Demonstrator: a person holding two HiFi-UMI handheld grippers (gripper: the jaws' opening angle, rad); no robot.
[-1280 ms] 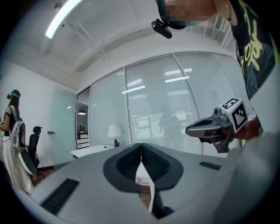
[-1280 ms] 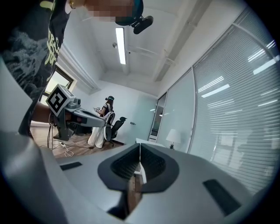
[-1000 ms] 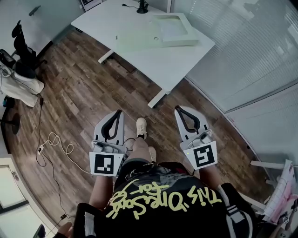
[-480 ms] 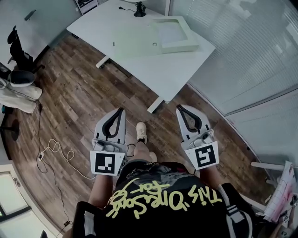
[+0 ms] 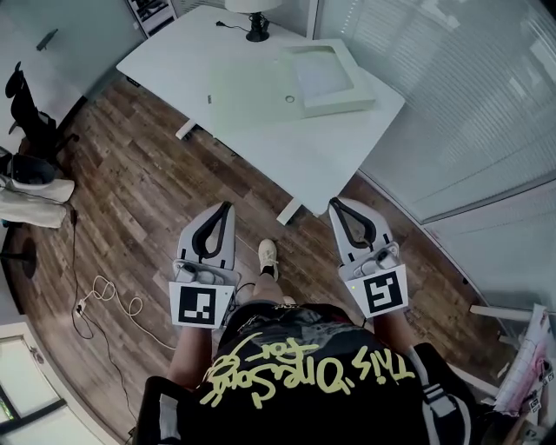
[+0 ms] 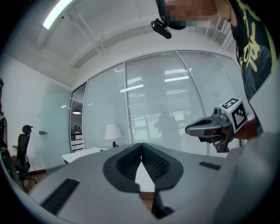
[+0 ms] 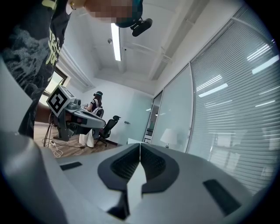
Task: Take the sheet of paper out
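Note:
A white table stands ahead of me. On it lies a shallow pale box with a light sheet inside, and a pale green flat sheet beside it to the left. My left gripper and right gripper are held level over the wooden floor, short of the table and touching nothing. In the left gripper view the left gripper has its jaws together and empty, with the right gripper off to the side. The right gripper is likewise shut and empty.
A table lamp stands at the table's far edge. A glass wall with blinds runs along the right. An office chair and a floor cable lie to the left. My shoe shows between the grippers.
The table has come nearer and lower in the head view as I walk toward it. Both grippers travel forward with me, still shut and empty.

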